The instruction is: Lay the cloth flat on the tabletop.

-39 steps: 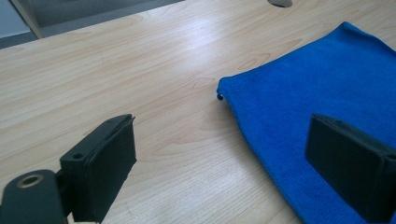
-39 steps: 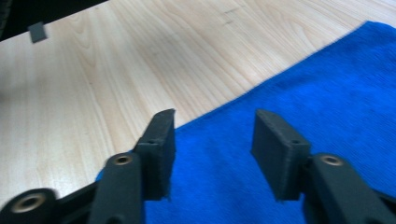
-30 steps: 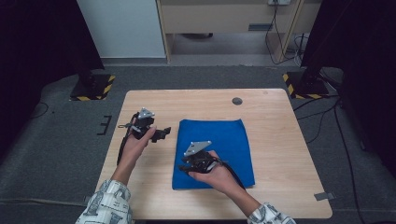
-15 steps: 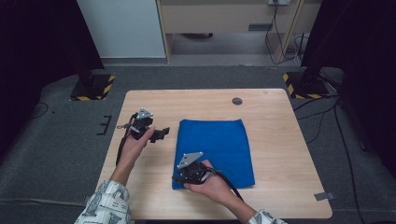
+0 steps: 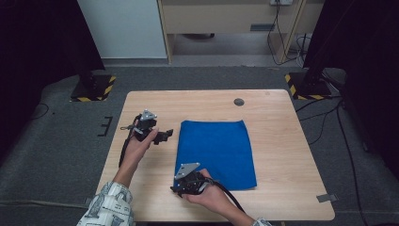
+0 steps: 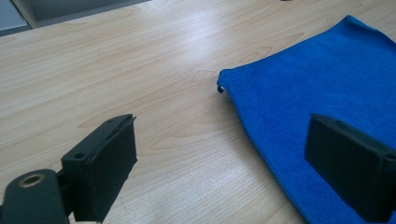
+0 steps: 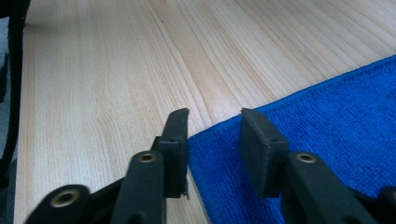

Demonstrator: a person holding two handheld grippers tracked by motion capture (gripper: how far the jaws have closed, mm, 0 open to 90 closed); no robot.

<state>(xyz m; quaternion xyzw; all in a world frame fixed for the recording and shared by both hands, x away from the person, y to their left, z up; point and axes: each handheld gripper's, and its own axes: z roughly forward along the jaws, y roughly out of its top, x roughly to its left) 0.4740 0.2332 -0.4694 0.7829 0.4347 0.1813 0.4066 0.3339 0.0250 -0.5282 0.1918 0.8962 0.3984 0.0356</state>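
R gripper moved to blue cloth near corner, jaws just opening, nothing gripped.

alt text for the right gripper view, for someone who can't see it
Two black jaws of the right gripper stand slightly apart just above the near corner of a blue cloth, not pinching it. The cloth lies flat on a light wooden table.

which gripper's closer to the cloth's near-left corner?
Right. The right gripper is at that corner of the cloth, jaws apart astride its edge. The left gripper hovers off the cloth's far-left side, jaws wide.
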